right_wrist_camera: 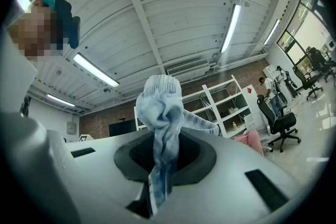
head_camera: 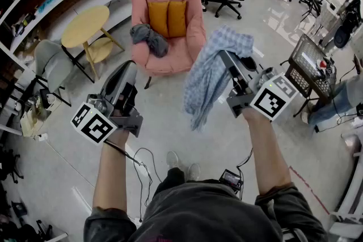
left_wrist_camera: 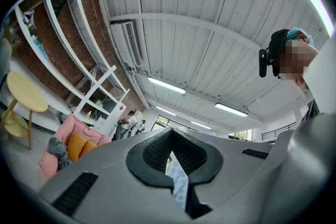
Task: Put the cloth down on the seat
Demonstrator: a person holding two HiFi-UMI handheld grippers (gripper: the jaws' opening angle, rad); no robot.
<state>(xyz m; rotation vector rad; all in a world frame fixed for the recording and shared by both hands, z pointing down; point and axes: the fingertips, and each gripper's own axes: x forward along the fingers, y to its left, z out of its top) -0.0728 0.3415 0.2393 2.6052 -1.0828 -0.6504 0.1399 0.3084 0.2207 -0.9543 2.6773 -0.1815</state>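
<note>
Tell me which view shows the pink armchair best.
The head view: the whole pink armchair shows from above, with orange cushions and a grey garment on its seat. The left gripper view shows it small, at the lower left edge; the right gripper view shows only a pink sliver.

The left forearm (head_camera: 110, 170) and right forearm (head_camera: 265, 150) are reaching forward. The left tongs (head_camera: 128, 67) are pressing together, empty; the right tongs (head_camera: 226, 55) are clamping the cloth (head_camera: 211, 76).

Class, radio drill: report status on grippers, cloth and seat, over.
Right gripper shut on blue cloth, held aloft. Left gripper shut, empty. Pink armchair ahead, not reached; grey garment lying on its seat.
</note>
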